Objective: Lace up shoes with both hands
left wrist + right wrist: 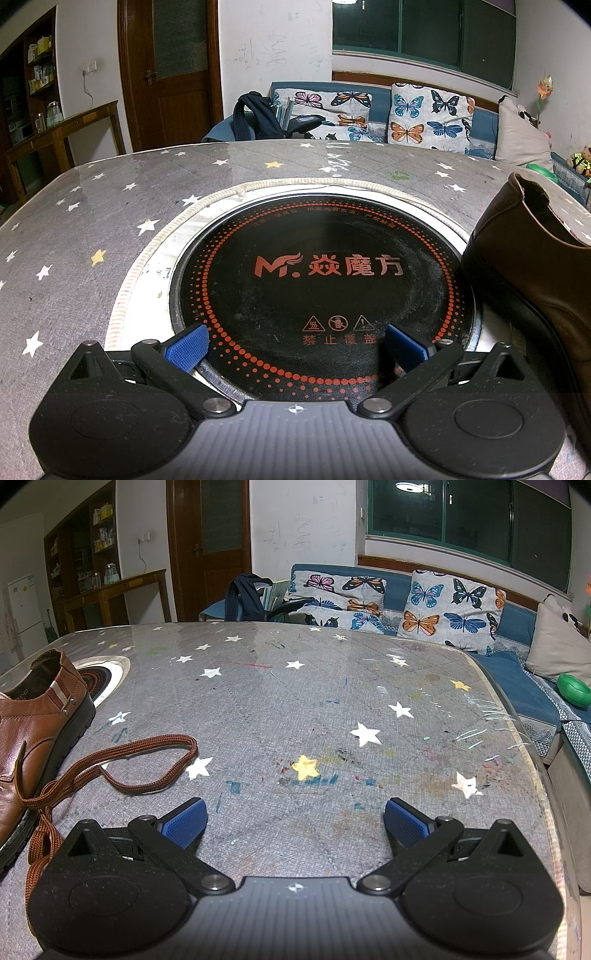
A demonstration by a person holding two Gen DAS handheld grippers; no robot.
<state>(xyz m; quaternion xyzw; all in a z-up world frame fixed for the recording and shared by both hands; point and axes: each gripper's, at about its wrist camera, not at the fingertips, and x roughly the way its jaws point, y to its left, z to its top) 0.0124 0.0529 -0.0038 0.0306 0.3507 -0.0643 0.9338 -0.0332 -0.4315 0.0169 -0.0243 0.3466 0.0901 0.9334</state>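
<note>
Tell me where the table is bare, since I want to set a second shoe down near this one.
Bare cloth lies between the lace loop and the sofa-side edge, ahead of the open right tongs. More lies left of the round cooktop, toward the door. It is crowded beside the brown shoe, where the lace trails.

My left wrist camera sits low and close over the table, looking forward between its blue fingers across the round black cooktop, with the brown shoe near at its right edge. My right wrist camera looks the same way from farther right, over bare table, with the shoe at its left edge. Both views share the shoe, cooktop, sofa and door.
</note>
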